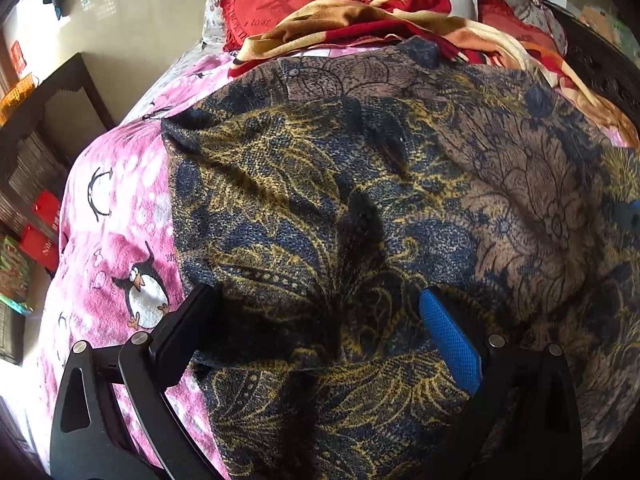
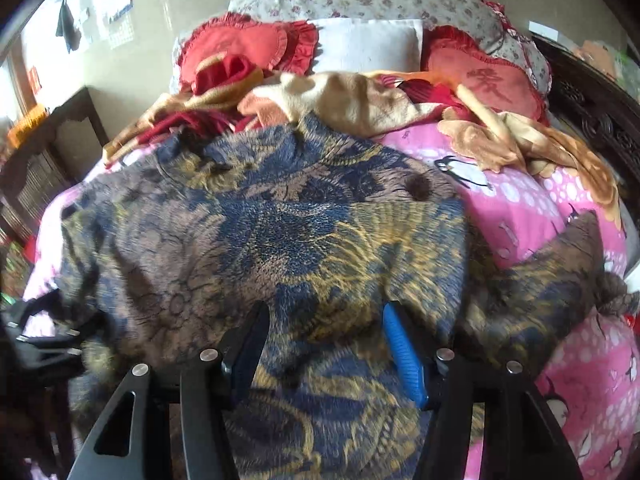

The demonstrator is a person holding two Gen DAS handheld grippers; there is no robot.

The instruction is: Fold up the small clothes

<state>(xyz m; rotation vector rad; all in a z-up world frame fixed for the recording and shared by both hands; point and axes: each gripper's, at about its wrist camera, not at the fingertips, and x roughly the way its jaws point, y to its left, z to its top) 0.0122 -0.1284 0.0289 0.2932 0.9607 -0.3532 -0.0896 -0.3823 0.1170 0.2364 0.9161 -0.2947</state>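
Both jaws stand wide apart, pressing on nothing: the left gripper (image 1: 316, 316) and the right gripper (image 2: 326, 334) hang over the patterned blue-and-gold garment (image 2: 280, 232), which lies spread across the pink penguin blanket (image 1: 120, 208), below the red cushions (image 2: 240, 48) on the bed.

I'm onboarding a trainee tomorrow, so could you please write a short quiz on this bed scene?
1. True or false: the patterned garment lies on a pink penguin blanket.
2. The left hand-held gripper is: A) open, B) shut on cloth.
3. Fill in: the heart cushions are ____.

Key: 1 true; 2 A; 3 red.
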